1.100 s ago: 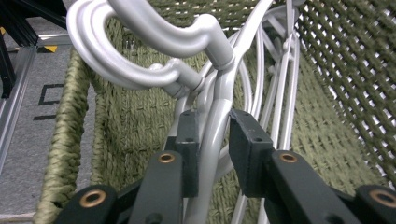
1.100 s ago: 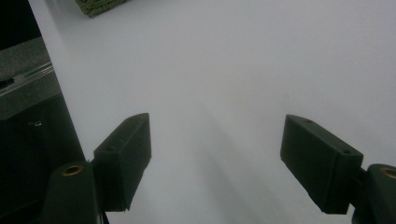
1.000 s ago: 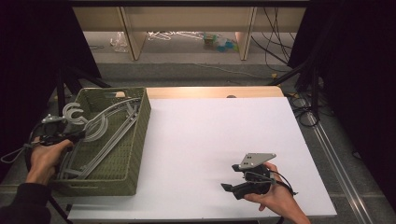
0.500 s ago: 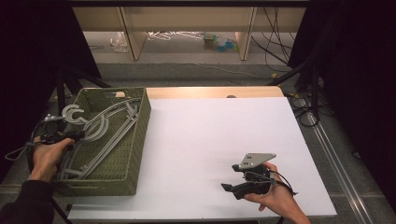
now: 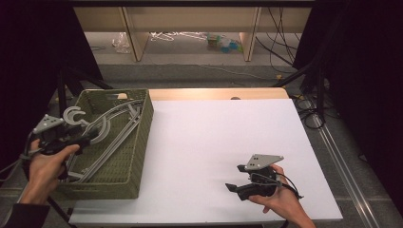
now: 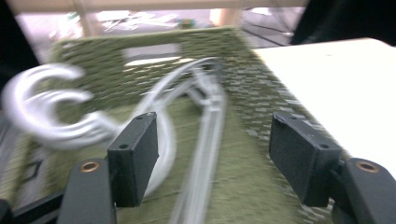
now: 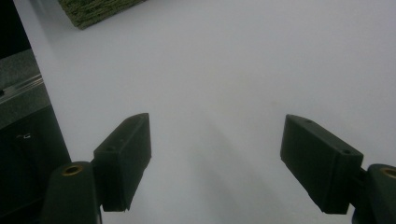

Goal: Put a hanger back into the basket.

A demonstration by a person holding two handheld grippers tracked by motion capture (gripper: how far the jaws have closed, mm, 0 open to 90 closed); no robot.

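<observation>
Hangers sit in the basket; nothing left on the tabletop.
Left gripper [image 5: 88, 136] has just been opening, nothing between its jaws, above the grey hangers [image 5: 111, 124] in the green basket [image 5: 138, 142] at the tabletop's [image 5: 214, 142] left edge; right gripper [image 5: 233, 188] rests released near the front edge.

**Where your three cameras look**

Your high view hangs above your side of the white table [image 5: 228, 142], facing forward and down, far enough to take in the green basket [image 5: 138, 156]. Your left gripper view sits close over the basket [image 6: 243, 154], looking along its length. Your right gripper view skims low over the table [image 7: 243, 70], catching a basket corner [image 7: 93, 11] too.
</observation>
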